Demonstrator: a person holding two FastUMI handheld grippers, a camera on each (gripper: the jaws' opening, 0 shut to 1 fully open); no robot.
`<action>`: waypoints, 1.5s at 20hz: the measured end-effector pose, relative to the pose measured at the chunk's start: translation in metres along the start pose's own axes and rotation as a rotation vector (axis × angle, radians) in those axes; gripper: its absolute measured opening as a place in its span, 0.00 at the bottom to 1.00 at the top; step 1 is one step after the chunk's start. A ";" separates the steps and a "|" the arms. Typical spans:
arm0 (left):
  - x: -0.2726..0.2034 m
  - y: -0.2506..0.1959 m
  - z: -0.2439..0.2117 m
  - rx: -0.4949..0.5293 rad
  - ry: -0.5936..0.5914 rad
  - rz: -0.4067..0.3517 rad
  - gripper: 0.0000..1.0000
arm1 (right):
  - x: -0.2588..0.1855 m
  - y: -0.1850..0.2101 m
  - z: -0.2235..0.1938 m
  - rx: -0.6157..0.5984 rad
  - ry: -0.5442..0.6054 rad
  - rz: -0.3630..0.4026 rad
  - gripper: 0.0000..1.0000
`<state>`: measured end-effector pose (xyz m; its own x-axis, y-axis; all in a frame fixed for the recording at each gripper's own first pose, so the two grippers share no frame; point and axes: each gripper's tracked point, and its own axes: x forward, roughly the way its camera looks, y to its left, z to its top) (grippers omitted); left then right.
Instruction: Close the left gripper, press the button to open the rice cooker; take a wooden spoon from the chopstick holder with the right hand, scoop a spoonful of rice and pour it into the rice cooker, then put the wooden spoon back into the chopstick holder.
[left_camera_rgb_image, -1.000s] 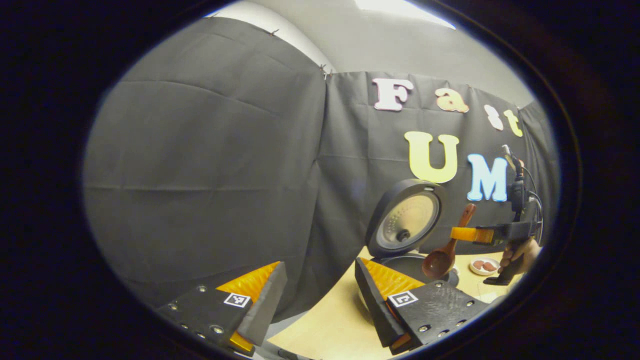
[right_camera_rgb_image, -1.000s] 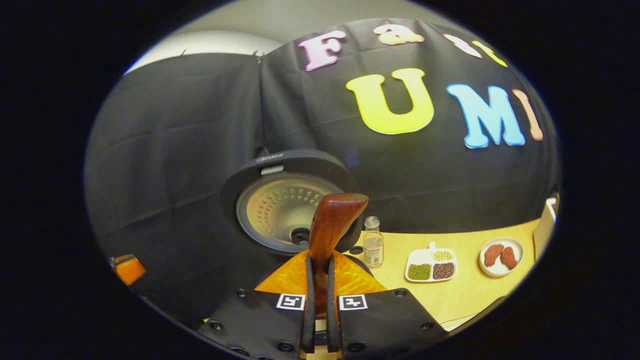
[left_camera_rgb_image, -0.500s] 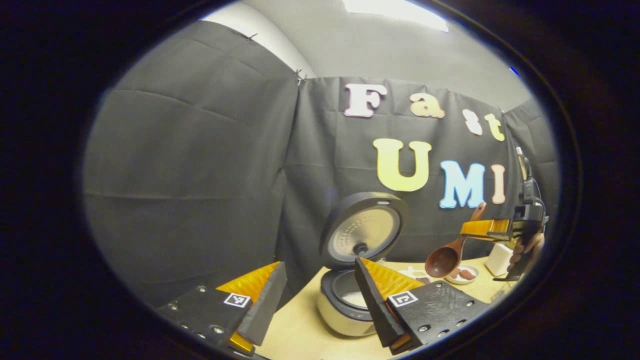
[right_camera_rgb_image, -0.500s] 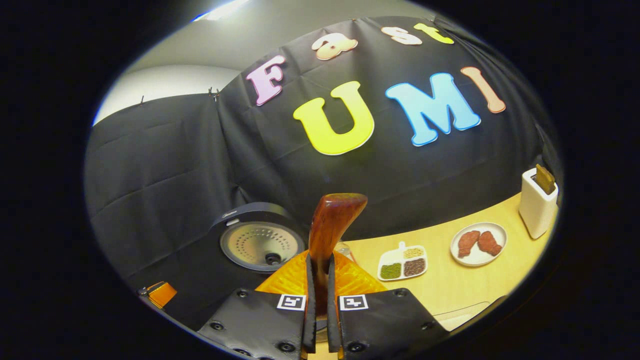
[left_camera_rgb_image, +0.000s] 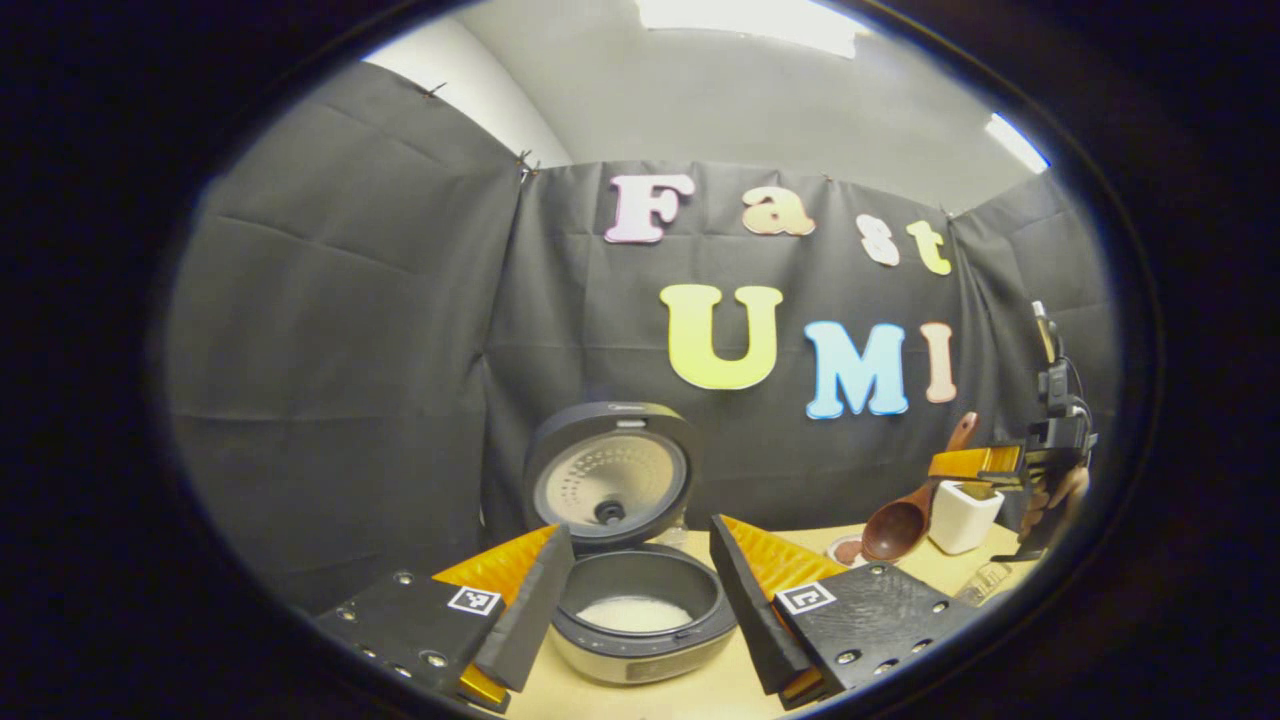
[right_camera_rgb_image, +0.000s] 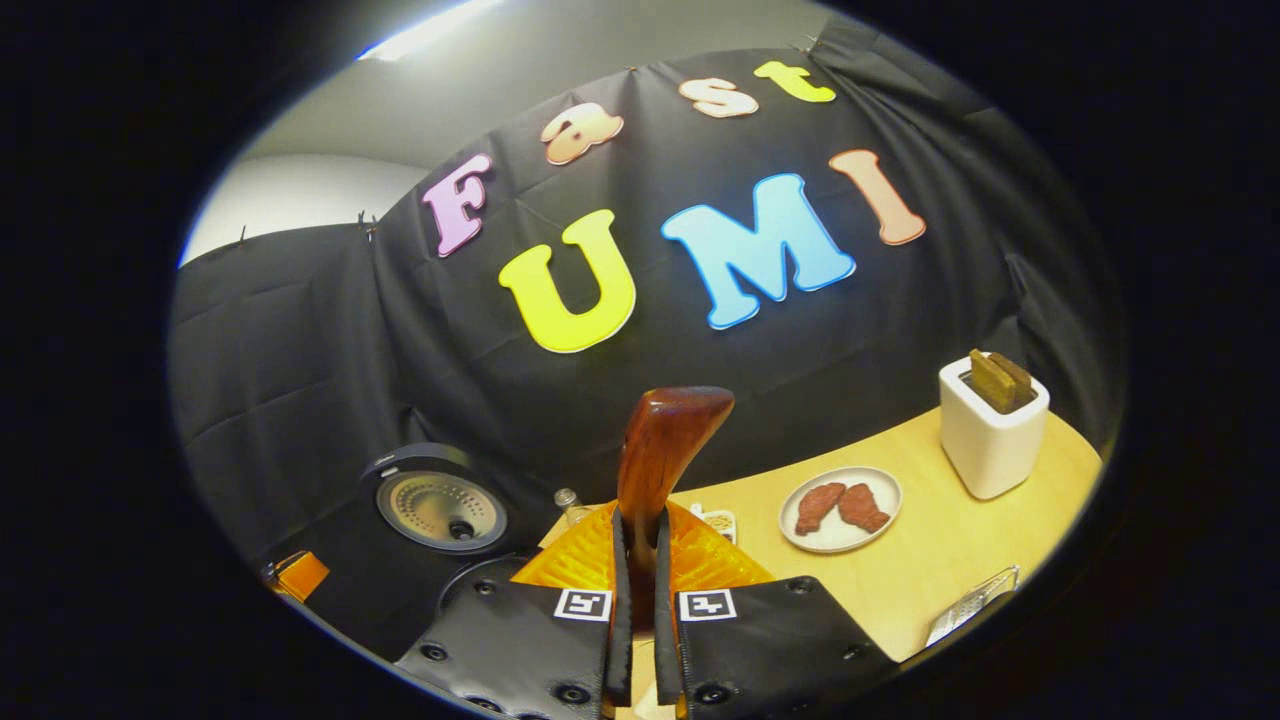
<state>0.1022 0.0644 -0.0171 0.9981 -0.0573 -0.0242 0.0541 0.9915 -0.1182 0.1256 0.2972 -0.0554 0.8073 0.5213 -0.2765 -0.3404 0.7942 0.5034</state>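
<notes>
The rice cooker (left_camera_rgb_image: 640, 570) stands open on the worktop (right_camera_rgb_image: 930, 560) with rice inside, so pouring looks done; right tongs (right_camera_rgb_image: 640, 600) clamp the wooden spoon (right_camera_rgb_image: 660, 450) near the white chopstick holder (right_camera_rgb_image: 990, 425), return pending; left tongs (left_camera_rgb_image: 640, 590) gape empty

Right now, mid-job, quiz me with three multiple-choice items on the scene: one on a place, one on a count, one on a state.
1. The white chopstick holder stands: A beside the rice cooker; B at the table's far right, past the plate; C on the plate.
2. Meat pieces on the plate: A one; B two; C four.
3. The rice cooker lid is: A shut; B off, lying flat; C raised open.

B: in the right gripper view it stands right of the plate.
B: two brown pieces lie side by side.
C: the lid stands upright, white rice inside.
</notes>
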 end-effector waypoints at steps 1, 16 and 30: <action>0.000 -0.010 0.001 -0.001 -0.001 -0.011 0.84 | -0.007 -0.014 0.004 -0.002 -0.008 -0.019 0.11; 0.003 -0.115 0.008 0.013 -0.007 -0.113 0.84 | -0.081 -0.163 0.032 0.016 -0.055 -0.230 0.11; 0.014 -0.174 0.001 0.032 0.016 -0.160 0.84 | -0.109 -0.244 -0.010 0.031 0.019 -0.346 0.11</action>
<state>0.1066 -0.1086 0.0041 0.9759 -0.2169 -0.0234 0.2140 0.9726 -0.0905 0.1154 0.0495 -0.1562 0.8629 0.2288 -0.4506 -0.0331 0.9153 0.4014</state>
